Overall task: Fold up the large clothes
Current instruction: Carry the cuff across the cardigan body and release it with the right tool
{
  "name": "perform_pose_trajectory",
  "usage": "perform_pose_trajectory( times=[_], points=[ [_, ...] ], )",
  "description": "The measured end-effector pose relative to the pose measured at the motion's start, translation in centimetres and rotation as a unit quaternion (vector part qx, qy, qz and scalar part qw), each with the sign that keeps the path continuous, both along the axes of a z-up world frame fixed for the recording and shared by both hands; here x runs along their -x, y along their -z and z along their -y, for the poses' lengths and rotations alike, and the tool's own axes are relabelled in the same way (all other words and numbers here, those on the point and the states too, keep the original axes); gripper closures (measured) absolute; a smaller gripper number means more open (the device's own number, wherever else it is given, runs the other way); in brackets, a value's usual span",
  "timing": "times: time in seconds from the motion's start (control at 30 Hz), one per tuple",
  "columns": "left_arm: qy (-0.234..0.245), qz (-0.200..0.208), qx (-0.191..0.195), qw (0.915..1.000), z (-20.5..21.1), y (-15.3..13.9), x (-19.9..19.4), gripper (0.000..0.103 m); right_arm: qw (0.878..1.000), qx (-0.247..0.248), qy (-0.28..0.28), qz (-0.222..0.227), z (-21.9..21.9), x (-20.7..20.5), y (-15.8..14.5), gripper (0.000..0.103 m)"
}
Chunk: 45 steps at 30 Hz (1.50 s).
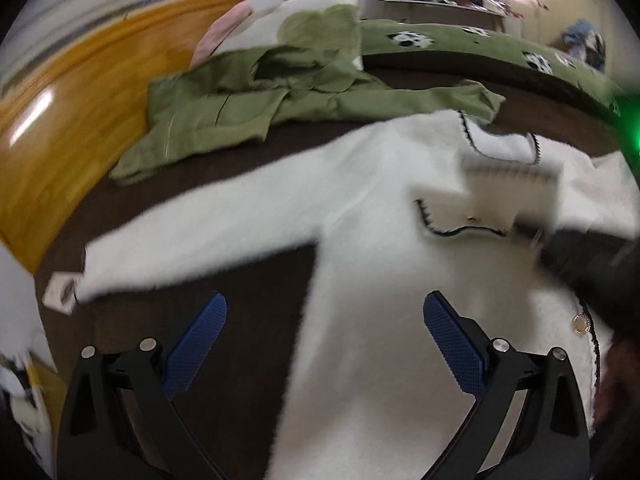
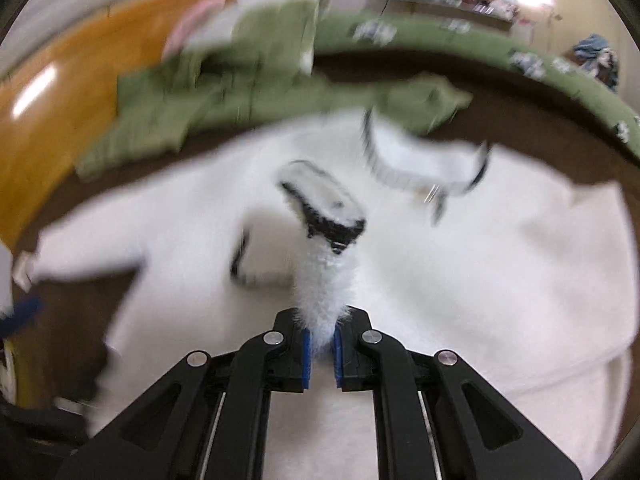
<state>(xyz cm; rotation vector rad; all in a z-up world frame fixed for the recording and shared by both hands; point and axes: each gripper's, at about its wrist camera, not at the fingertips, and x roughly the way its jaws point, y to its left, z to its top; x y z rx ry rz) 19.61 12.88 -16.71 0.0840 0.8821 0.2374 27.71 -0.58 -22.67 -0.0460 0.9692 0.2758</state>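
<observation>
One white fleece jacket (image 1: 360,240) spread on brown bed (image 1: 224,168), one green jacket (image 1: 224,112) behind. Only right view shows right gripper (image 2: 320,352) pinching black-trimmed sleeve (image 2: 324,264); left gripper (image 1: 324,340) gaping wide, empty.

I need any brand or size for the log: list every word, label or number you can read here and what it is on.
No text can be read.
Tag at the white fluffy jacket's sleeve end: too blurred.
Tag at its collar: blurred, only lines show.
Green jacket: no print visible.
</observation>
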Motion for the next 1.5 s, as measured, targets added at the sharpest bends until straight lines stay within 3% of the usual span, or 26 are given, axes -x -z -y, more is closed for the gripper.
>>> perform_pose_trajectory(
  times=[0.1,0.47,0.53,0.57,0.6,0.63,0.67,0.8,0.9,1.07,1.3,1.5],
  points=[
    [-0.005,-0.006,0.005,1.0000,-0.6,0.7,0.4,0.006,1.000,0.006,0.005,0.005,0.0,0.6,1.6,0.094],
    [-0.010,-0.002,0.020,0.9998,-1.6,0.3,1.8,0.006,1.000,0.001,0.005,-0.014,0.8,0.2,1.0,0.093],
    [-0.009,-0.002,0.020,0.9998,-1.6,-0.2,2.0,0.006,1.000,-0.007,0.001,-0.026,0.9,-0.1,0.8,0.088],
    [-0.008,-0.001,0.021,0.9997,-1.6,-0.4,2.0,0.006,0.999,-0.021,-0.006,-0.035,1.0,-0.3,0.6,0.072],
    [-0.008,0.001,0.022,0.9997,-1.6,-0.8,2.2,0.006,0.998,-0.037,-0.015,-0.042,1.0,-0.1,0.2,0.040],
    [-0.008,0.003,0.023,0.9997,-1.6,-1.3,2.3,0.006,0.999,-0.036,-0.018,-0.036,1.0,0.3,-0.7,0.027],
    [-0.008,0.005,0.023,0.9997,-1.5,-1.7,2.3,0.006,0.999,-0.029,-0.022,-0.019,0.9,0.8,-1.5,0.023],
    [-0.002,0.018,0.024,0.9996,-0.8,-4.0,2.6,0.006,0.998,-0.041,-0.036,0.009,2.7,2.2,-5.3,0.023],
    [0.010,0.027,0.027,0.9992,0.3,-5.3,2.2,0.006,0.999,-0.040,-0.023,0.029,5.9,2.2,-8.3,0.023],
    [0.033,0.030,0.064,0.9970,3.6,-6.8,-0.2,0.006,0.998,-0.016,0.023,0.050,13.4,1.1,-11.7,0.015],
    [0.061,0.024,0.085,0.9943,10.4,-5.1,-5.1,0.006,0.997,0.002,0.079,0.019,22.1,-1.2,-9.0,0.015],
    [0.082,-0.016,0.083,0.9931,15.5,0.4,-8.4,0.006,0.994,0.011,0.104,0.010,25.0,-3.6,-4.5,0.015]
  ],
)
